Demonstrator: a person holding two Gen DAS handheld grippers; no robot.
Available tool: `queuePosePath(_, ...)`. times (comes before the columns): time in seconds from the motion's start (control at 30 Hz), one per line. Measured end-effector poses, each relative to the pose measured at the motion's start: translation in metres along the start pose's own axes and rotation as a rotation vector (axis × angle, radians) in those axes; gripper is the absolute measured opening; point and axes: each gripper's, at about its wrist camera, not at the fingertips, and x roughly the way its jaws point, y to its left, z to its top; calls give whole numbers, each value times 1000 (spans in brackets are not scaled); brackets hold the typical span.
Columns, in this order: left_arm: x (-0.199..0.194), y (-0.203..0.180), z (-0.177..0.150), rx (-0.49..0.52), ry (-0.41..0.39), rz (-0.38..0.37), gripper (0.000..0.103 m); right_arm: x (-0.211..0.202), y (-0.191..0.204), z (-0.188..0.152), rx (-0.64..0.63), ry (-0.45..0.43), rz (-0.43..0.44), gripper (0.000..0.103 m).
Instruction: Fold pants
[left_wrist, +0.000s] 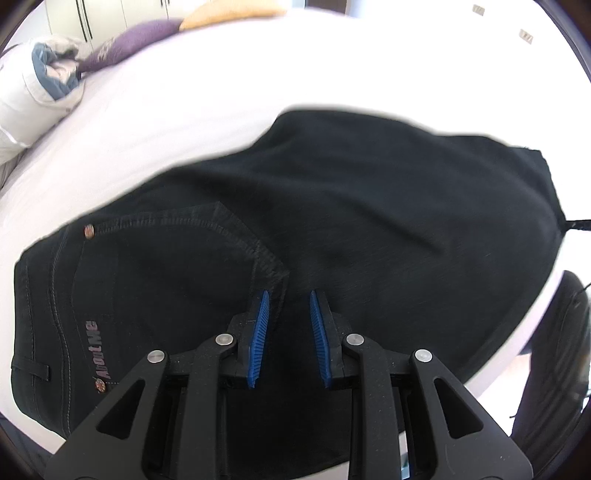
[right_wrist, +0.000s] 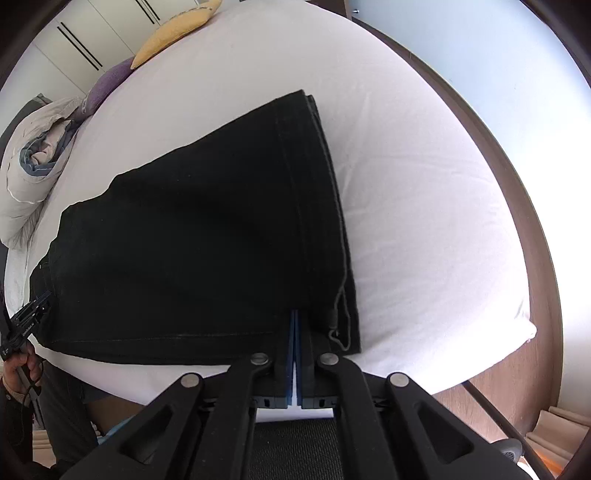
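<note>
Left wrist view looks down on the black pants (left_wrist: 332, 221), spread flat on the white bed sheet (left_wrist: 184, 110). The waist end lies at the left of this view, with a stitched back pocket, two rivets and a printed brand mark; the legs run off to the right. From the right wrist view the pants (right_wrist: 184, 240) appear already doubled, one leg over the other, with stacked hems along the right edge and a loose thread trailing near the near corner.

The cloth looks like dense, heavy denim: soft enough to fold but thick, likely to hold a crease and slide little on the sheet. Stacked seams and hems are the firmest places to pinch; I judge the near hem corner and the waistband good holds for the next fold.

The left gripper (left_wrist: 288, 299) hangs over the pocket's corner with its blue pads a narrow gap apart, and nothing is pinched between them. The right gripper (right_wrist: 295, 332) has its pads pressed together at the near hem edge; whether a layer of cloth is caught between them I cannot tell.

Farther out, a rolled duvet (left_wrist: 44, 77), a purple cushion (left_wrist: 129, 40) and a yellow cushion (right_wrist: 177, 29) lie at the far left of the bed.
</note>
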Motion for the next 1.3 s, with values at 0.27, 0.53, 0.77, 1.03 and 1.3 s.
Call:
queuePosePath(0.27, -8, -26, 11, 47, -71, -61, 22, -45, 60, 0, -47, -93, -27, 7)
queuePosePath(0.53, 18, -34, -4, 66, 16, -91, 22, 17, 166, 23, -262, -5, 198, 41)
queuePosePath(0.77, 12, -11, -24, 41, -7, -158, 22, 23, 80, 11, -96, -1, 0, 0)
queuePosePath(1.03, 0, -11, 41, 80, -79, -213, 22, -27, 119, 48, -133, -147, 196, 23)
queuePosePath(1.3, 81, -22, 112, 125, 84, -259, 22, 72, 185, 102, -186, 12, 271, 33)
